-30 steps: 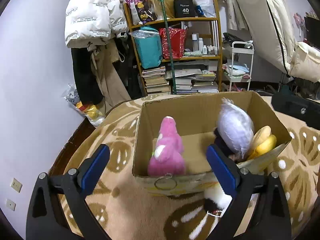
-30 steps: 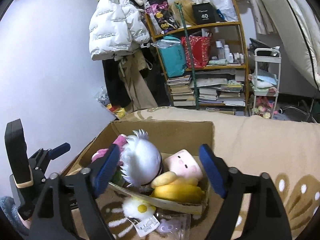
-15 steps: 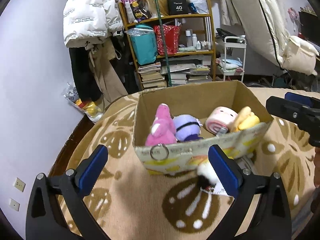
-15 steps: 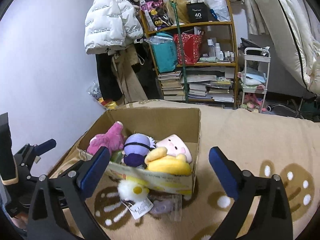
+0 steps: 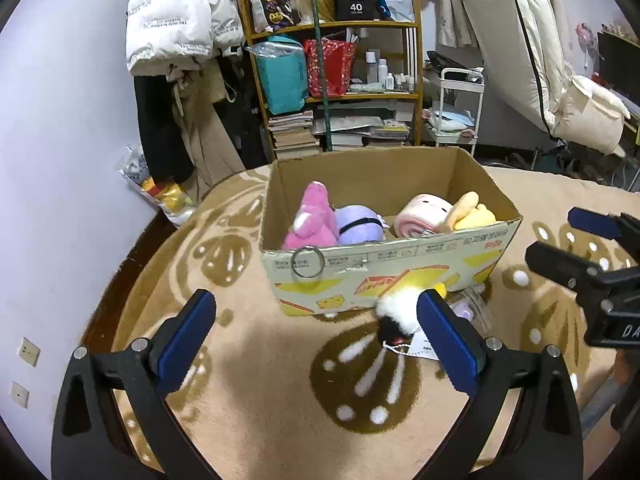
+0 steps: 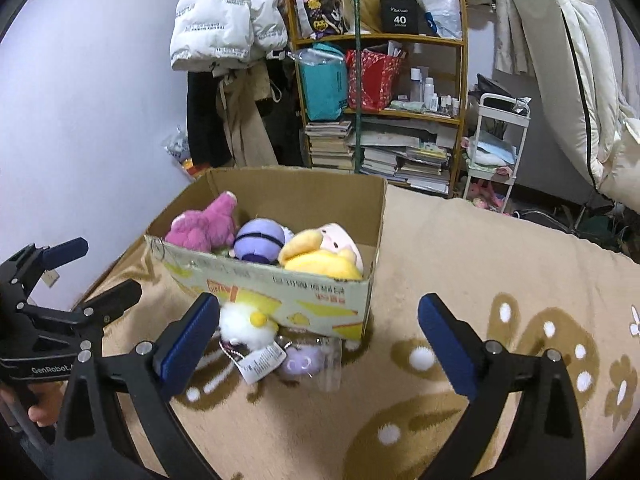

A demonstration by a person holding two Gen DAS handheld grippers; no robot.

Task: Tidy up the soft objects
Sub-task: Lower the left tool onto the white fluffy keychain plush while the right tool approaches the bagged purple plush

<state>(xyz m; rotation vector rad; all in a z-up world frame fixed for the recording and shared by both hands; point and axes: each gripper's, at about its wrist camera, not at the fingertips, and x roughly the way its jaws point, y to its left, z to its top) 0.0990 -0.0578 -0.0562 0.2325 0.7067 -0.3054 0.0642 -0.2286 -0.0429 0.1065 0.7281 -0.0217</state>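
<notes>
A cardboard box [image 5: 384, 268] [image 6: 280, 292] stands on the tan blanket. It holds a pink plush [image 5: 310, 220] [image 6: 204, 224], a purple round plush [image 5: 358, 226] [image 6: 258, 242], a pale pink plush [image 5: 422, 214] and a yellow plush [image 5: 472, 210] [image 6: 320, 260]. A white fluffy plush with a tag [image 5: 398, 314] [image 6: 246, 326] and a small purple toy in clear wrap [image 6: 302, 360] lie on the blanket against the box front. My left gripper [image 5: 316, 340] is open and empty, short of the box. My right gripper [image 6: 318, 344] is open and empty, above the loose toys.
The tan blanket [image 5: 260, 380] with brown flower prints covers a bed. Behind stand a cluttered wooden shelf [image 5: 336, 80], hanging coats [image 5: 176, 24], a white cart [image 6: 494, 152] and a leaning mattress [image 5: 520, 40]. A bag of toys [image 5: 160, 192] lies on the floor.
Both grippers have pulled back and up from the box. The purple plush, held above the box a second ago, now lies inside between the pink plush and the pale pink one.
</notes>
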